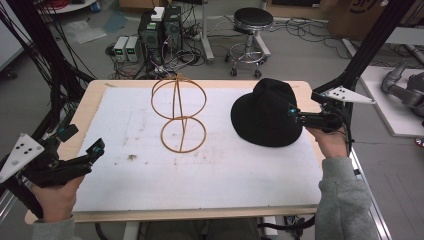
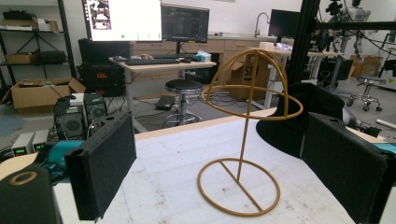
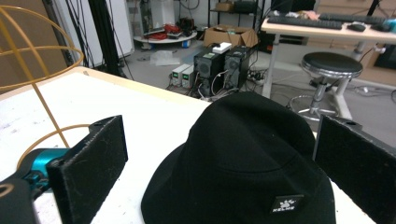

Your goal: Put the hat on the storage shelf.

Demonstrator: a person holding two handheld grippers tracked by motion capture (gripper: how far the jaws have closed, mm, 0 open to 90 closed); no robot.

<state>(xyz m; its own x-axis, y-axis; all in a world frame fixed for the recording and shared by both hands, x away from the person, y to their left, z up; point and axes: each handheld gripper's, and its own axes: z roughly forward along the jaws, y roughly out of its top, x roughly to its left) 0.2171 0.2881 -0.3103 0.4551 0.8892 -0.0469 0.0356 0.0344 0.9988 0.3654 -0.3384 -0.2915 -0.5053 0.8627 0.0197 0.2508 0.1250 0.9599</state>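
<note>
Right hand-held gripper [image 3: 219,172] wide open, straddling black hat [image 3: 243,163].

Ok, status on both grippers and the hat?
Right gripper open at the hat brim, not gripping. Left gripper open, back at the table's near-left. Hat flat on the mat, stand bare beside it. Nothing between them.

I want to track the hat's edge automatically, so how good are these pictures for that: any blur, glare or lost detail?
High view: even light, soft focus, black hat a near-featureless blob against the white mat. Right gripper view: hat sharp enough to show its small label, brim outline clear against the mat. Left gripper view: hat partly hidden behind the gold wire stand, bright monitor washed out.
</note>
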